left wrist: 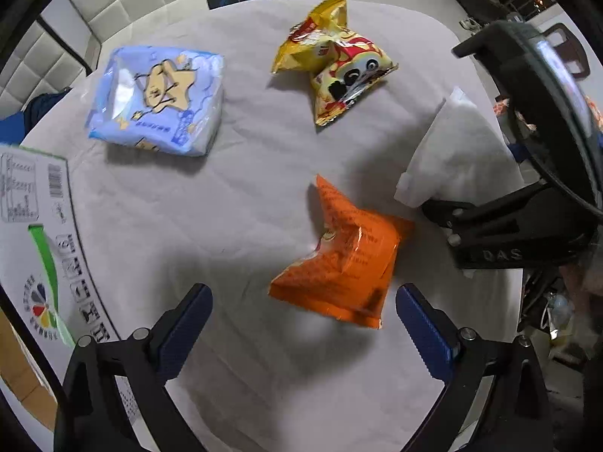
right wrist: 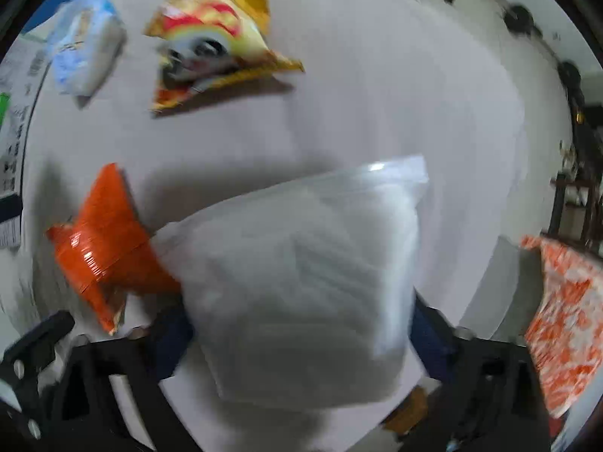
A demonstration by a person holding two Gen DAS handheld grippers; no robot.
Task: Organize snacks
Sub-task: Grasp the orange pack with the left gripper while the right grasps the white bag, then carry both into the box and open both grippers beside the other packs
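So the right tool [right wrist: 301,339] is pinching a frosted zip bag [right wrist: 301,278] by its lower end, with the sealed strip pointing away toward the middle of the worktop [left wrist: 264,196]. The right wrist view is pretty smeared, so I can't tell if the bag's mouth is open at all, and it looks empty from here, though I wouldn't swear to it.

The left tool [left wrist: 303,324] has its fingers spread wide with nothing between them, hovering over the near edge of the worktop. The orange snack packet [left wrist: 339,260] sits just ahead of it, slightly toward its right finger, and nearly touches the zip bag. Further back are a yellow snack packet with a cartoon face [left wrist: 331,60] toward the far edge, and a blue tissue pack with a star character [left wrist: 158,101] toward the far left. A printed cardboard box [left wrist: 34,233] stands at the left edge.

My guess at the step: grab the orange packet with the left tool and feed it into the bag. If so:

- Close on the crimped end seam, not the puffy middle, since the foil will probably squirm out.
- Centre the packet between the fingers first. It's off to one side right now.
- Hold the bag steady and get its mouth open before bringing the packet over.
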